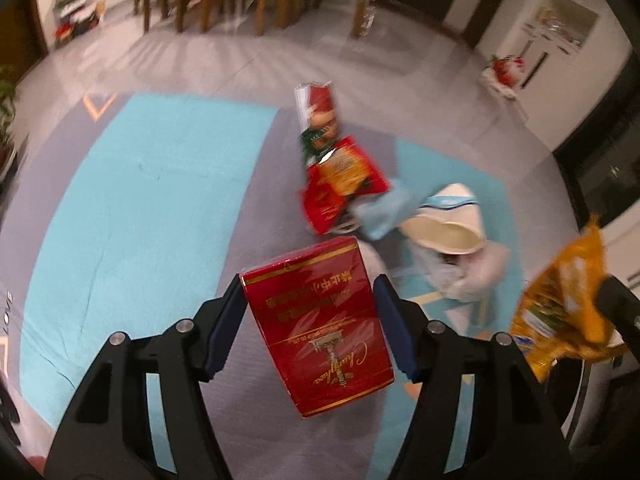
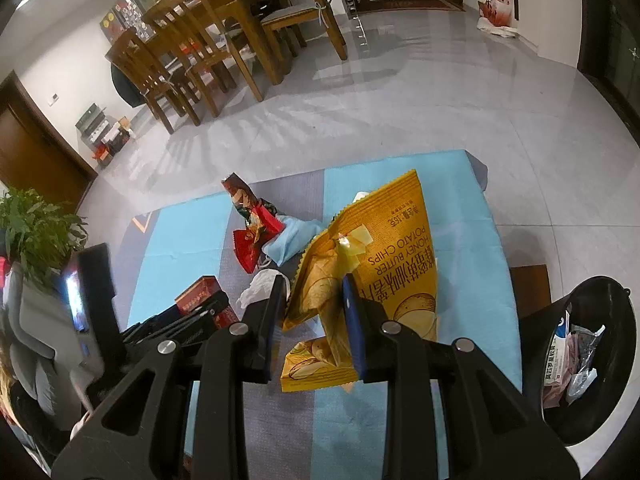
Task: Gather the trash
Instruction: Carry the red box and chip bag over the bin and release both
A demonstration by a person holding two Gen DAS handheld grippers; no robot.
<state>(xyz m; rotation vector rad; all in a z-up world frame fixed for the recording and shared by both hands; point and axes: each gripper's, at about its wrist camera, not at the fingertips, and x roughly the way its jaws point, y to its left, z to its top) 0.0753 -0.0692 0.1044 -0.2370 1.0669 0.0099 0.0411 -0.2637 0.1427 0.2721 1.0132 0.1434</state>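
Observation:
A red cigarette box (image 1: 320, 328) hangs above the mat, and my left gripper (image 1: 309, 282) is shut on its two sides. The same box (image 2: 200, 292) shows at the lower left of the right wrist view. My right gripper (image 2: 314, 284) is shut on a crumpled yellow chip bag (image 2: 392, 248), held over the mat; the bag (image 1: 560, 296) also appears at the right edge of the left wrist view. On the mat lie red snack wrappers (image 1: 340, 184), a blue face mask (image 1: 384, 212), a tipped white paper cup (image 1: 448, 228) and a crumpled white tissue (image 2: 260, 288).
The blue and grey mat (image 2: 460, 200) lies on a grey tiled floor. A black bin (image 2: 592, 360) holding wrappers stands at the mat's right. A wooden dining table with chairs (image 2: 224, 40) is beyond, a potted plant (image 2: 36, 232) at the left, a red and white bag (image 2: 496, 8) far off.

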